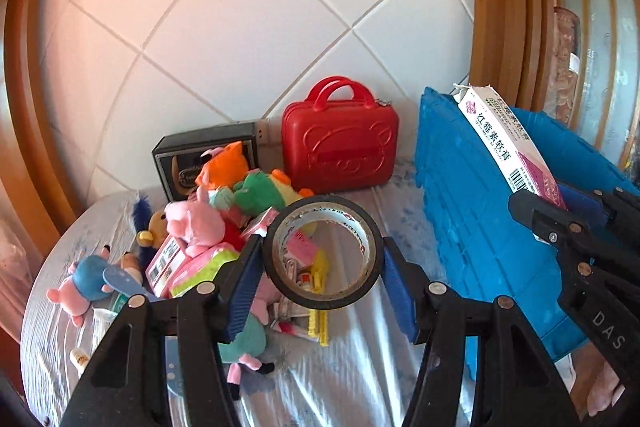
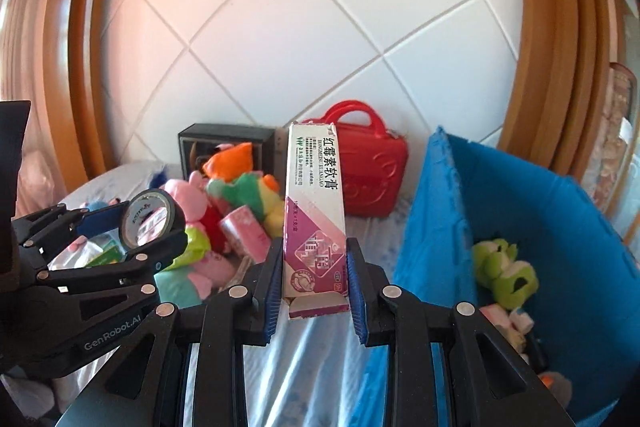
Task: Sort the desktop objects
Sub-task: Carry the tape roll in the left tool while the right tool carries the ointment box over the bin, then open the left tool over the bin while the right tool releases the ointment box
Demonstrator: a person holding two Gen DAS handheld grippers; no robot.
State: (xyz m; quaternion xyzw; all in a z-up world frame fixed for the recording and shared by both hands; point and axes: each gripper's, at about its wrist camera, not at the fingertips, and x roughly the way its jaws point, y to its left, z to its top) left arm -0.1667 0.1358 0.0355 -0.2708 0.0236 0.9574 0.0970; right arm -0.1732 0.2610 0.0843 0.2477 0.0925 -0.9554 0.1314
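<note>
The blue bin (image 2: 560, 211) stands open-topped, with a green plush (image 2: 500, 273) and small items low along its right wall and bare room left of them. Left of the bin a strip of bare desk (image 1: 352, 355) runs back to the red case (image 1: 340, 135). Further left of the bin the toy pile (image 1: 208, 223) blocks the desk, backed by a black box (image 1: 180, 155) beside the red case.

Ointment box (image 2: 314, 219): large black Chinese characters "红霉素软膏" down white upper face, Latin "HONGMEISU RUANGAO" beside; barcode on side panel in left-wrist view, digits too small to read.
Left gripper (image 2: 154, 227): "GenRobot.AI" on arm.
Right gripper (image 1: 560, 211): "DAS" on arm.
Tape roll (image 1: 322, 253): print on inner core unreadable.
</note>
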